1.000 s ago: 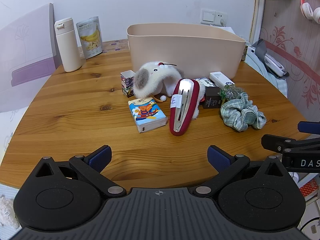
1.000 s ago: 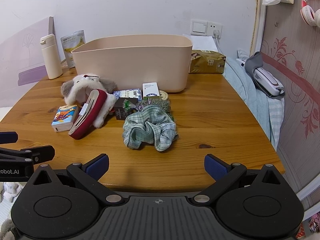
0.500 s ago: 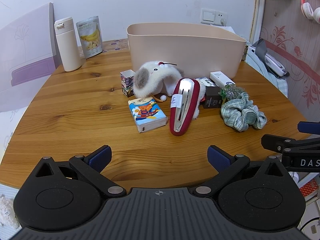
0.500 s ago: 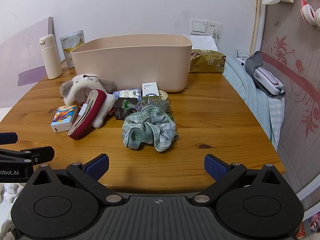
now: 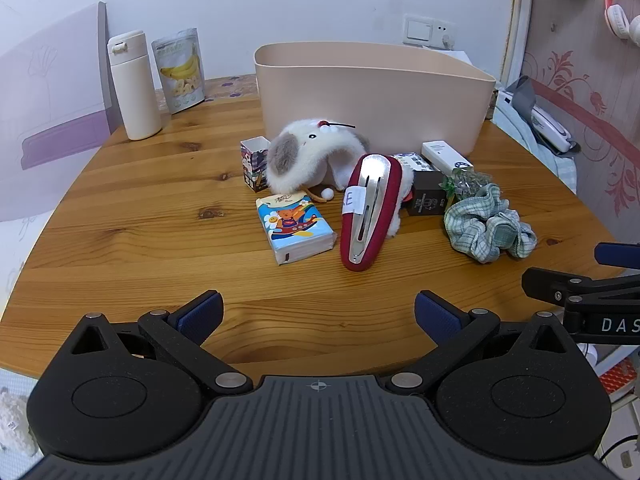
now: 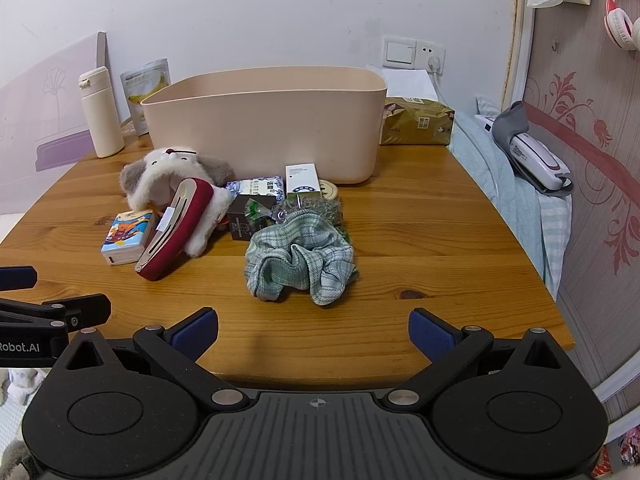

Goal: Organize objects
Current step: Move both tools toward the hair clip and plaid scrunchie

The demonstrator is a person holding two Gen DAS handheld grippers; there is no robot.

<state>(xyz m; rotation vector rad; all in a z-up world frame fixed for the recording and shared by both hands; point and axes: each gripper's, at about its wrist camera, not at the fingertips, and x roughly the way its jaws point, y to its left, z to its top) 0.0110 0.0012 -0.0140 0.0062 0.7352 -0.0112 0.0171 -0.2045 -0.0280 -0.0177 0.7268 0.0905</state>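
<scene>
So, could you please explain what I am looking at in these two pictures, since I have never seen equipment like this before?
These are two handheld grippers, one in each of a person's hands; no robot arm is involved. Each carries a fisheye camera looking forward along its two fingers, so the black shape with blue pads at the bottom is the tool itself. One picture comes from the left gripper, the other from the right gripper. Both are open and hold nothing.

Ahead is a wooden table with a beige bin at the back. In front of it lie a plush toy, a large red hair clip, a tissue pack, a green checked scrunchie and some small boxes. A white flask and a snack pouch stand at the far left.
</scene>
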